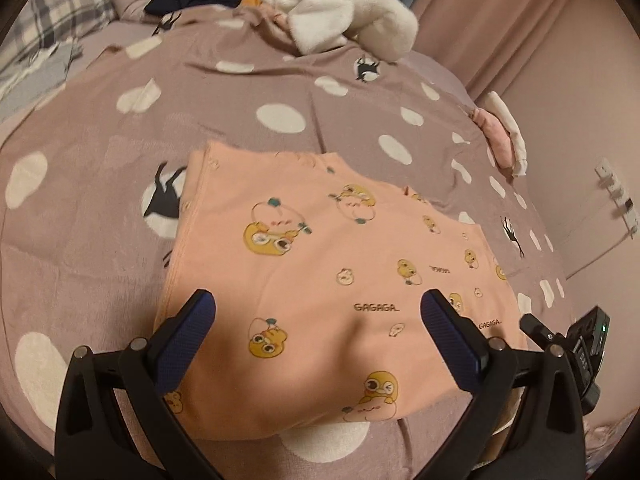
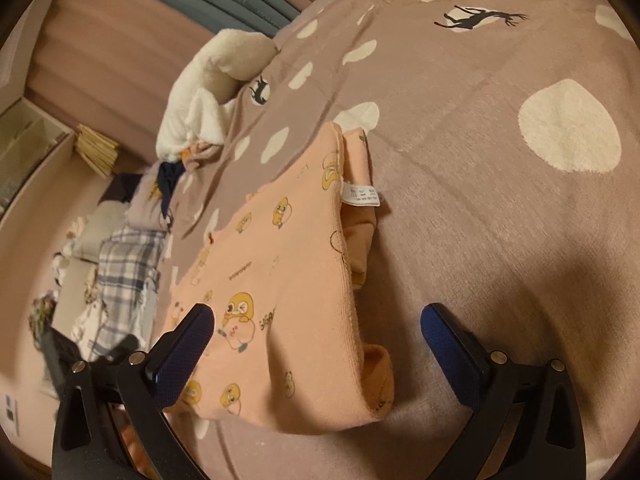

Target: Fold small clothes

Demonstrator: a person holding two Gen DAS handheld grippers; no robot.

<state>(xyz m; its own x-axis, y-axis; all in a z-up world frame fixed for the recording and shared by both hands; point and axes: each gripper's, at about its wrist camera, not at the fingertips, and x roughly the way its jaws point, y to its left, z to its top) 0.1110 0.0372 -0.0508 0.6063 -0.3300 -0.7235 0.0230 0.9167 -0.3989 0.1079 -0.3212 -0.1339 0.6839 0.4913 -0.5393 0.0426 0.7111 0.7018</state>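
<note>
Lay folded on the bed [image 1: 100, 240]: peach garment [image 1: 320, 260], soft, light, limp. Hovered just above its near edge, left hand-held gripper [image 1: 319, 316] and right hand-held gripper [image 2: 318, 320], both spread wide, holding nothing. Best pinched through all layers at the thick folded edge beside the care label [image 2: 360, 196].

Mauve spotted bedspread [image 1: 280, 80], pink curtains [image 1: 480, 12], plaid pillow [image 1: 60, 4], dim warm light

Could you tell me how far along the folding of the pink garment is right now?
Done: the pink garment lies folded in layers on the spotted bedspread. In hand: nothing, since the left tool and right tool are both open above it. Left: the heap of clothes behind it looks unfolded.
</note>
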